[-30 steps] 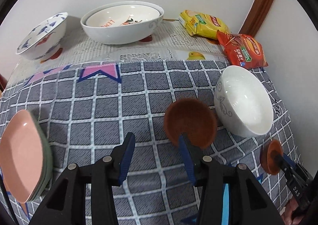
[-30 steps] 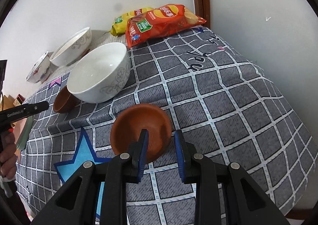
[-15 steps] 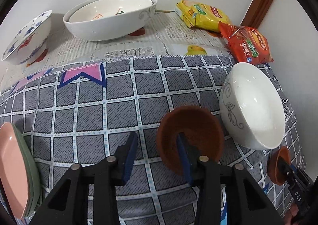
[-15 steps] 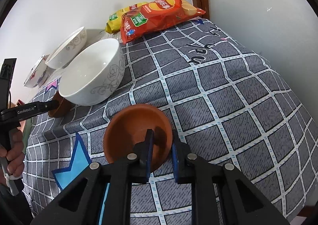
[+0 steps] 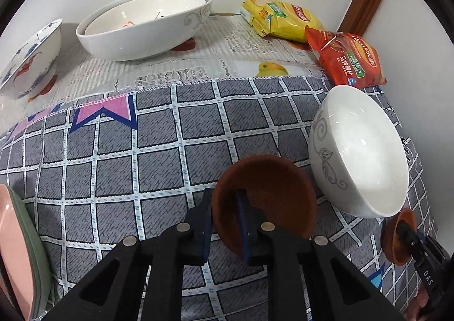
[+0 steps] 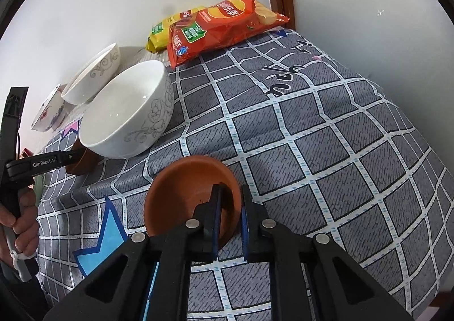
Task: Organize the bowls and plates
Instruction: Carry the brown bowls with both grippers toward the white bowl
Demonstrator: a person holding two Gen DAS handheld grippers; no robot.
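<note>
My left gripper [image 5: 224, 217] is shut on the near rim of a small dark brown bowl [image 5: 272, 199] that sits on the checked cloth beside a white bowl [image 5: 360, 150]. My right gripper [image 6: 229, 213] is shut on the rim of a second small brown bowl [image 6: 181, 196], one finger inside and one outside; this bowl also shows in the left wrist view [image 5: 397, 238]. The white bowl [image 6: 127, 111] stands between the two brown bowls. A large white bowl with a smaller one nested inside [image 5: 144, 28] and a blue-and-red patterned bowl [image 5: 31, 60] stand at the back.
Stacked pink and green plates [image 5: 20, 250] lie at the left edge. A yellow snack bag [image 5: 281, 20] and a red one [image 5: 349, 60] lie in the back right corner by the wall. The table's right edge [image 6: 425, 150] drops off near the wall.
My left gripper has moved in and shut on the dark brown bowl's rim. My right gripper has shut tighter on its brown bowl.
</note>
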